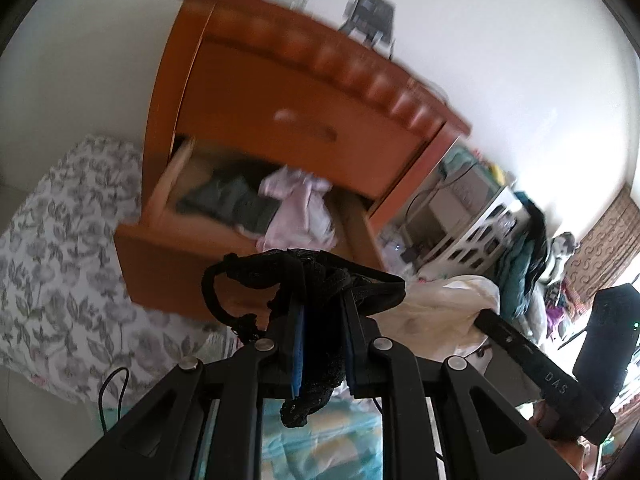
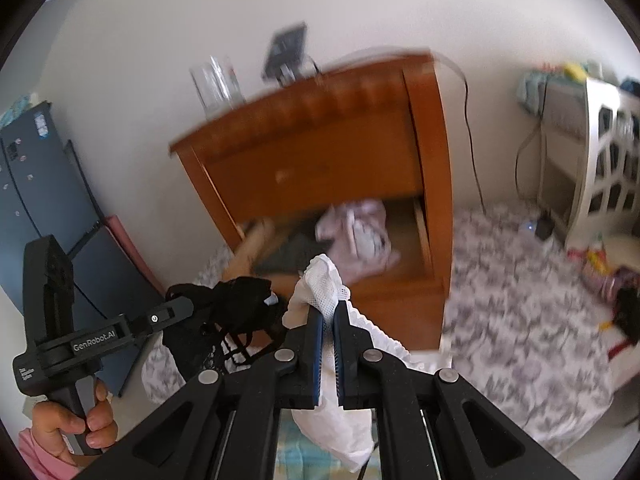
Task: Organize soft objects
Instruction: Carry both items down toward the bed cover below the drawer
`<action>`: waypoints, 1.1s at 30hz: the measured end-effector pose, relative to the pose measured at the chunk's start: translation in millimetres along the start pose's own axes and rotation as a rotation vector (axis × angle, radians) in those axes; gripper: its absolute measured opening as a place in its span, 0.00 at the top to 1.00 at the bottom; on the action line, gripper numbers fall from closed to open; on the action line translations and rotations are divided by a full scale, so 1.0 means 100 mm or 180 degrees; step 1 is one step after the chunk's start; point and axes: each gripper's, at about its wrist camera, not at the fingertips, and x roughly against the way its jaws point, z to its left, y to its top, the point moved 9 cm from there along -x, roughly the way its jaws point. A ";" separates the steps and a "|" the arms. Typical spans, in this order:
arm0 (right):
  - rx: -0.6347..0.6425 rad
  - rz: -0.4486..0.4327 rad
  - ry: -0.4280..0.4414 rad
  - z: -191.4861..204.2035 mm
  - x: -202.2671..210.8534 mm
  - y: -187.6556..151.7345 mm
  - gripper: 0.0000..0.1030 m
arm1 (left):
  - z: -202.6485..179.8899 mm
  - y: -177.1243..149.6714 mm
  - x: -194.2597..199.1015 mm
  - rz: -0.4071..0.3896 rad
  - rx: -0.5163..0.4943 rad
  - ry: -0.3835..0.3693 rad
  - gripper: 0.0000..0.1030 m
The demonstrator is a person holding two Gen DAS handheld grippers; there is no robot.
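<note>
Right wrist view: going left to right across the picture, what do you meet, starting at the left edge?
Blue panel → left gripper shut on a black garment → right gripper shut on a white mesh garment → wooden nightstand's right side → black cable → white lattice shelf.

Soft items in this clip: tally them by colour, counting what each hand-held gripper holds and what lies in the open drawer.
Black: 1, the black garment in the left hand-held gripper
White: 1, the white mesh garment in the right hand-held gripper
Pink: 1, the pink garment in the drawer
Dark grey: 1, the dark grey cloth in the drawer
Total: 4
</note>
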 end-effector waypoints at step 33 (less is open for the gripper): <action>-0.0328 0.1022 -0.0219 -0.53 -1.02 -0.85 0.93 | 0.73 -0.86 -1.08 0.1026 0.0373 0.0386 0.83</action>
